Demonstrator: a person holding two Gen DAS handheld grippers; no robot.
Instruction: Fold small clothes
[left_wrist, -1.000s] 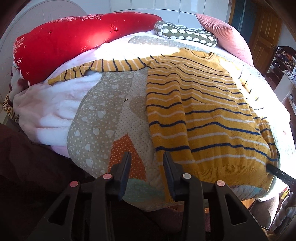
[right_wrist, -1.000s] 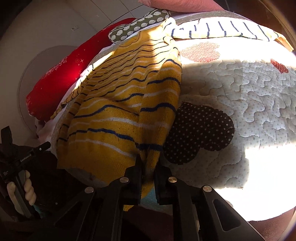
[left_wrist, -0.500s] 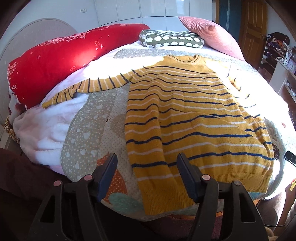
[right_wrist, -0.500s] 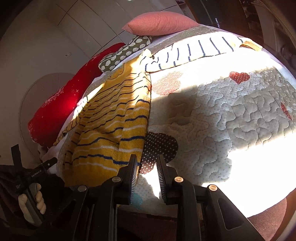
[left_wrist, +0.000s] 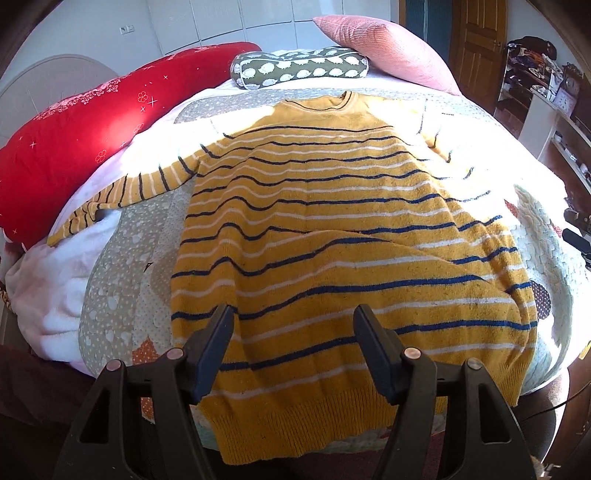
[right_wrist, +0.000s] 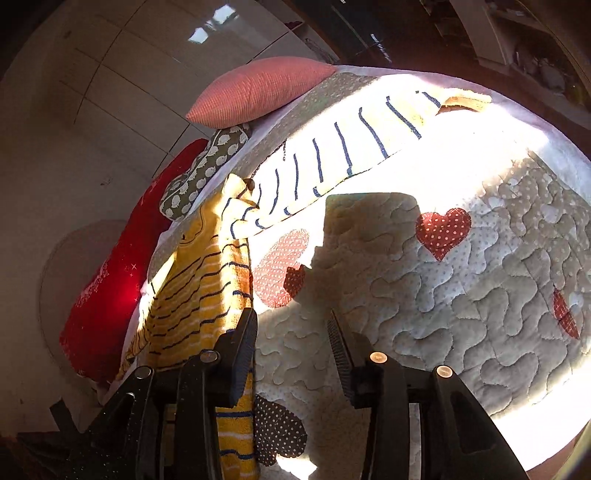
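Above sweater (left_wrist: 332, 236), both hand-held grippers agape

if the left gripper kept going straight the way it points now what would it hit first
Most likely the yellow striped sweater: the left gripper has its jaws wide open over the sweater's lower body, just above the hem. Depth is hard to judge, but nothing else lies between.
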